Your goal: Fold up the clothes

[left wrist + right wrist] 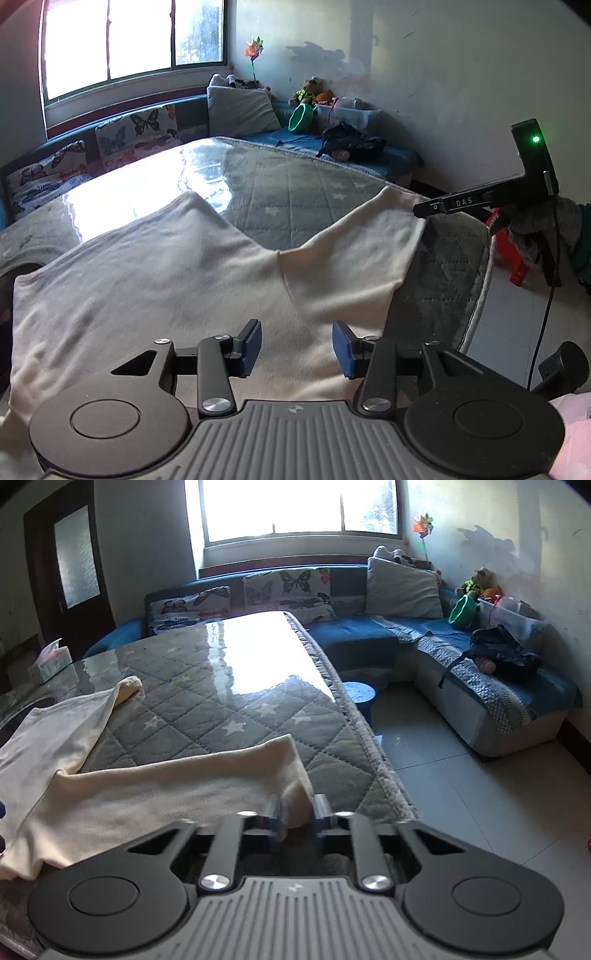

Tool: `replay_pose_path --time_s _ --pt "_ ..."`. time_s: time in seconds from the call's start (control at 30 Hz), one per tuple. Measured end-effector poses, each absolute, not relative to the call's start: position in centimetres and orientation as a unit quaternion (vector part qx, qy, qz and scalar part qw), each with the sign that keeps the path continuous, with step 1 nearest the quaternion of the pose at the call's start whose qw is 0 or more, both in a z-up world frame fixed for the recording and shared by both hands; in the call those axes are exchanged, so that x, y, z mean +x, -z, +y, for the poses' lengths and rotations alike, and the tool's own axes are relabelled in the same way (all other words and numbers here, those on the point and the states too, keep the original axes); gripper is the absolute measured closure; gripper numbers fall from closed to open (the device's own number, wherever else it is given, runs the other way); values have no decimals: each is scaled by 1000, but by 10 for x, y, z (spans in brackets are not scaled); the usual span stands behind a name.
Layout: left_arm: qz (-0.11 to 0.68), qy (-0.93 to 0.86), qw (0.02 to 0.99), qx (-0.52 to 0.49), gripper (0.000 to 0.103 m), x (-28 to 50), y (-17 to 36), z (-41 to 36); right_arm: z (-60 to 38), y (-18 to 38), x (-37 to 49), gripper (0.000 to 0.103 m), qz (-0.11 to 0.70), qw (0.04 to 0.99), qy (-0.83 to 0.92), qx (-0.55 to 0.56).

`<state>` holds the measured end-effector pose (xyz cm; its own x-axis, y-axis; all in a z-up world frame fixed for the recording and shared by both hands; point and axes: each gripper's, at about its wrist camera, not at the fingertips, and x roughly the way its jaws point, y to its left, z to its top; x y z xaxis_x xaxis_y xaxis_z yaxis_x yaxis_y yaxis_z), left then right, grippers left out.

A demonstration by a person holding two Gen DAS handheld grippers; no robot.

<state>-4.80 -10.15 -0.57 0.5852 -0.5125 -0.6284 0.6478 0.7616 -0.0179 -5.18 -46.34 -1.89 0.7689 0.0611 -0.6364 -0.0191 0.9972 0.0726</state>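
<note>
Right gripper pinches the cream garment; left gripper gapes empty above it.

A home living room is indicated by a corner sofa with butterfly cushions, stuffed toys and a quilt-covered table.

Bright window, blue corner sofa, butterfly cushions, tiled floor, dark door

Right tool pinches cream garment on quilted table
</note>
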Motion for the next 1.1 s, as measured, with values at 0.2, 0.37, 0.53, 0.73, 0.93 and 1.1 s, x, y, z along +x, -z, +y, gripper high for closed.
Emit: replay_pose_path --time_s 0.2,0.37,0.53,0.73,0.93,1.1 --pt "313 333 883 107 57 -47 5 -107 -466 13 -52 93 323 946 -3 35" --pt "317 334 881 108 57 -45 7 -109 -468 22 -51 82 330 942 -5 52" --pt "317 338 880 105 52 -45 6 -115 -472 23 -53 84 326 943 -6 69" --pt "314 361 872 103 52 -48 8 -124 -477 9 -56 96 309 948 -6 82" --pt "320 377 864 94 52 -51 14 -131 -474 -24 -56 97 275 958 -24 75" --pt "323 391 858 85 52 -52 21 -134 -462 -54 -56 97 250 965 -46 59"
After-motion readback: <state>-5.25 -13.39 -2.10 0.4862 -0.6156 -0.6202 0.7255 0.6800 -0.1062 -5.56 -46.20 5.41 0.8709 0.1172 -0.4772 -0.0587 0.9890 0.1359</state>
